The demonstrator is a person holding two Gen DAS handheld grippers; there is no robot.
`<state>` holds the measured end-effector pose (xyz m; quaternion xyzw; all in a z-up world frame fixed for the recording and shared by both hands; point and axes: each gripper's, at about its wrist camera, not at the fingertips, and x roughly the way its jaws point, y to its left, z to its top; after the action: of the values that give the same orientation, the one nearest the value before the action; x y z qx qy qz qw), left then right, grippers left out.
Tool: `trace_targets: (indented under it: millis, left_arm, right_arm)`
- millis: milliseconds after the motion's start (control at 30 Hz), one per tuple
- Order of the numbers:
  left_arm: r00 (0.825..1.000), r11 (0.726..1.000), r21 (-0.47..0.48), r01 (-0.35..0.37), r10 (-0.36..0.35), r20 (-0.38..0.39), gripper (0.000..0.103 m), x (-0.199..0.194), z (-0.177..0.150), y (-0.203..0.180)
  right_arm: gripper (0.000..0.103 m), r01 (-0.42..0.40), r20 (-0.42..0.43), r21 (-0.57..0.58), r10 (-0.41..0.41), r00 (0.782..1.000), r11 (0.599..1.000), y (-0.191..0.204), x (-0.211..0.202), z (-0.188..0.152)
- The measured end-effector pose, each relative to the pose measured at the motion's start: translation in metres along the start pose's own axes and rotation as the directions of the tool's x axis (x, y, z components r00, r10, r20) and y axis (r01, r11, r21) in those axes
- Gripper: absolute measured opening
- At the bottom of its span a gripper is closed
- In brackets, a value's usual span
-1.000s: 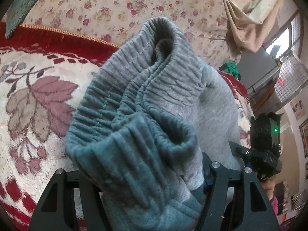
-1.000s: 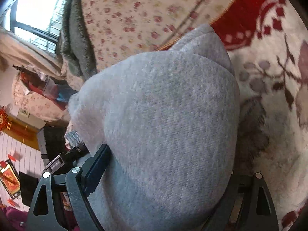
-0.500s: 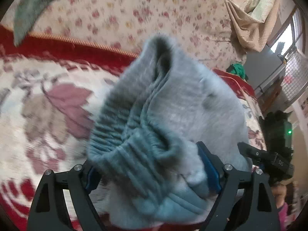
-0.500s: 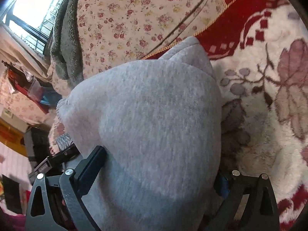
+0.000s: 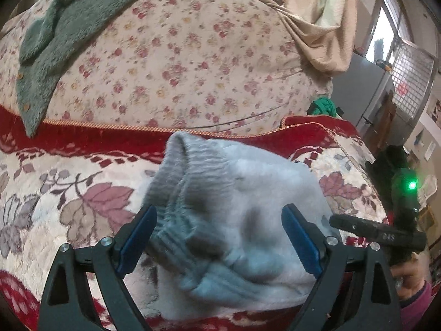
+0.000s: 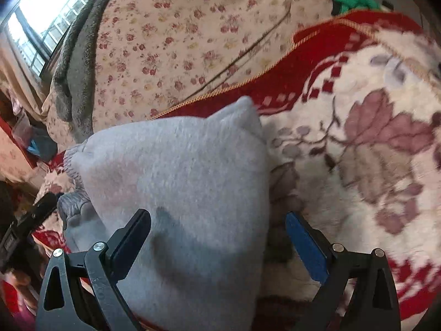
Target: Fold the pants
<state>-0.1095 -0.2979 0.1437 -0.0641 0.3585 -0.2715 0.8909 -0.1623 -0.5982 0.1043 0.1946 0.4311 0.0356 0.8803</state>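
As both views show, a soft garment sits between spread claws.
Pants (image 5: 242,215): grey fleece bundle, centre frame, on floral blanket (image 5: 69,193).
Left gripper (image 5: 219,237): fingers apart, holding nothing.
Right gripper (image 6: 217,237): likewise spread.
Handling: light, floppy; pinch the ribbed waistband (image 5: 176,176), upper left.

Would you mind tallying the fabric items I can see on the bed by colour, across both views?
Grey: 1, the pants
Dark green: 1, the fleece garment
Bright green: 1, the bundle
Red and cream: 1, the leaf-patterned blanket
Pink floral: 1, the quilt
Total: 5
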Motion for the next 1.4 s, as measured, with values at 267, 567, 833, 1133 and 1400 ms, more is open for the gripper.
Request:
trace_targets:
  millis: [267,567,833,1133,1400]
  left_arm:
    - [0.999,0.999,0.035,-0.009,0.008,0.035,0.094,-0.008,0.005,-0.021]
    - [0.995,0.989,0.133,-0.058,0.047,0.088,0.094,-0.022,0.004,-0.049]
    - [0.987,0.978,0.158,-0.139,0.124,0.101,0.094,-0.011,-0.010,-0.056]
    - [0.977,0.963,0.181,-0.201,0.185,0.104,0.094,-0.001,-0.016,-0.059]
    - [0.976,0.964,0.171,-0.205,0.189,0.105,0.094,0.001,-0.014,-0.055]
  right_arm:
    - [0.100,0.128,0.058,-0.048,-0.125,0.990,0.991,0.027,-0.019,-0.008]
    - [0.100,0.123,0.103,-0.051,-0.117,0.988,0.991,0.052,-0.029,-0.010]
    - [0.100,0.175,0.129,-0.050,-0.167,0.977,0.983,0.057,-0.033,-0.017]
    - [0.100,0.198,0.128,-0.027,-0.193,0.973,0.980,0.056,-0.033,-0.019]
    - [0.100,0.190,0.119,-0.028,-0.185,0.975,0.981,0.060,-0.029,-0.017]
